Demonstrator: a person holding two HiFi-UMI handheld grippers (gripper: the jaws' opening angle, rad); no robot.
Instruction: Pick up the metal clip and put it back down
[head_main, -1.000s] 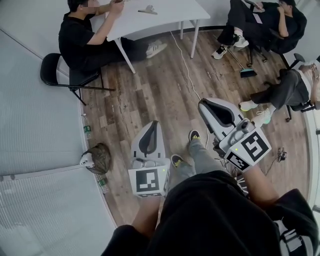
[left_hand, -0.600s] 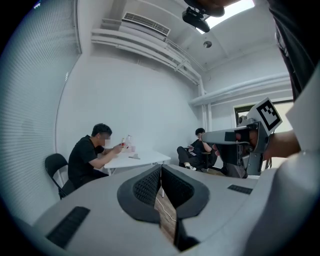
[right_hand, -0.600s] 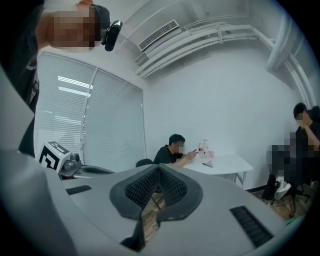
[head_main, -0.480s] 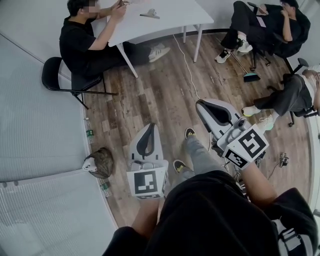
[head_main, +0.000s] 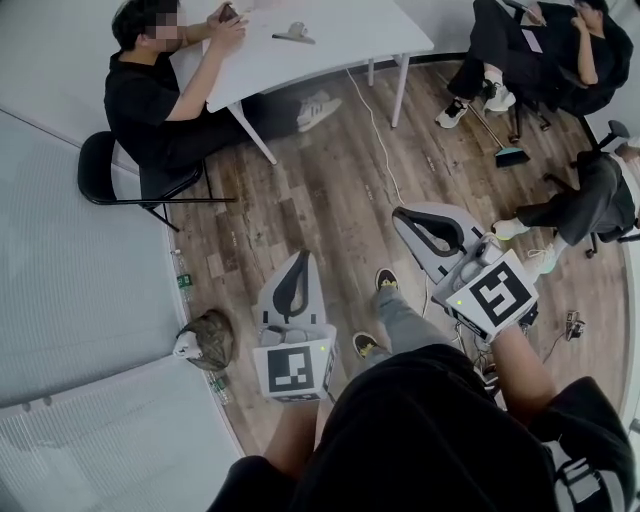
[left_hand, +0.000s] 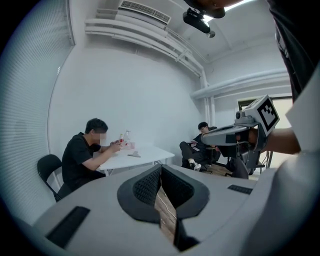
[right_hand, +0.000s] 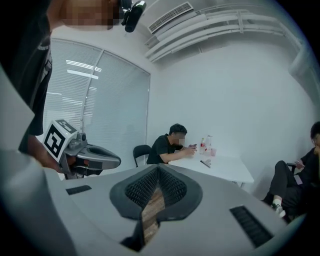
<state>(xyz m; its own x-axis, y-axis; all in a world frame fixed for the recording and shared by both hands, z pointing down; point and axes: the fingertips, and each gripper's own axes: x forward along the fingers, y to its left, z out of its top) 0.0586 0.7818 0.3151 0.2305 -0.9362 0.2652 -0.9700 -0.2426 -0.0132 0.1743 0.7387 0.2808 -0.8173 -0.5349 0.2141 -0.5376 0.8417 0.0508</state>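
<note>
Plainly the task has not begun in earnest: the metal clip (head_main: 294, 33) lies on the white table (head_main: 350, 40) at the far end of the room, well apart from both grippers, and nothing touches it. A seated person (head_main: 150, 95) leans on the table at its left side, with the clip lying on the bare tabletop near that person's hands. The left gripper (head_main: 303, 257) is held low over the wooden floor (head_main: 300, 190), its jaws pressed together with nothing between them. Its own view shows the ribbed pads meeting at the tips and only floor through the gap behind them. The right gripper (head_main: 401, 214) is likewise closed and empty, its pads touching, and it points roughly toward the table. Both are carried in front of the wearer's body, whose shoes (head_main: 386, 278) show on the floor between them. By my reading every step is left to do: close the distance to the table, open one gripper's jaws around the clip, grip it, lift it clear of the tabletop, and set it back down.
</note>
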